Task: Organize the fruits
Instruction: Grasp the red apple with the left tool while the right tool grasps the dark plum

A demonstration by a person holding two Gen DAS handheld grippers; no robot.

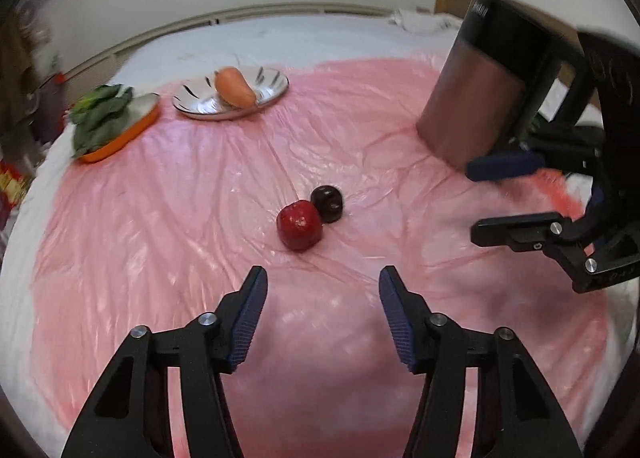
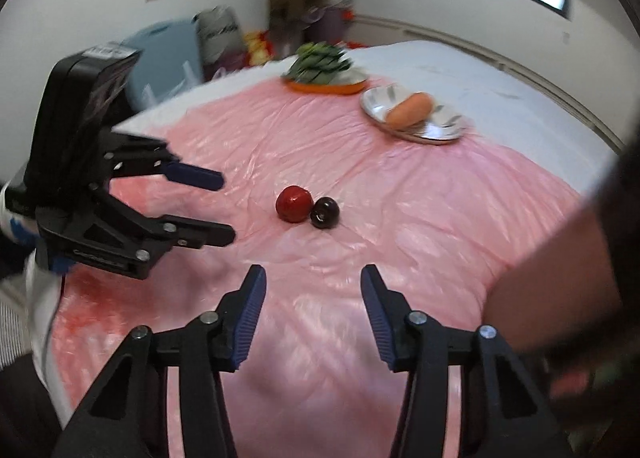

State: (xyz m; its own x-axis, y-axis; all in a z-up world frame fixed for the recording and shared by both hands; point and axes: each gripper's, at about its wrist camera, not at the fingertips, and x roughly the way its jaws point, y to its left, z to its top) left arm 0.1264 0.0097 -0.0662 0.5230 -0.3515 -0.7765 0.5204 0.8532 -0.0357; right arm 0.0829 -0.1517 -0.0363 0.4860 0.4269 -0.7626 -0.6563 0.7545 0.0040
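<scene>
Right, we take the red fruit [image 1: 299, 224] as landmark. Nearest us in the left wrist view, the left gripper [image 1: 323, 290] hangs just short of it, jaws apart, nothing between the blue pads. In the right wrist view the right gripper [image 2: 313, 286] also sits just short of the red fruit, jaws spread, empty. Neither touches any fruit.

The red fruit lies on the pink plastic sheet [image 1: 168, 217], touching the dark fruit [image 1: 328, 202], which sits just behind it and to its right in the left view. Open sheet surrounds the pair on all sides, with room for both tools.

Farther back and left of the red fruit, we see the steel plate [image 1: 272, 87] with the carrot [image 1: 234, 86] on it, and beside that the orange tray [image 1: 120, 139] holding leafy greens [image 1: 100, 115]. Past them the pink sheet ends and white bedding [image 1: 320, 33] runs to the wall.

Writing: white lettering on the dark housing of the right gripper, at top right in the left view, is too blurred to read. A label on the left gripper's housing in the right view is also unreadable.

Right edge of the right view is blocked by a blurred arm [image 2: 560, 282]. Clutter by the far wall is smeared; we cannot tell what it is.
</scene>
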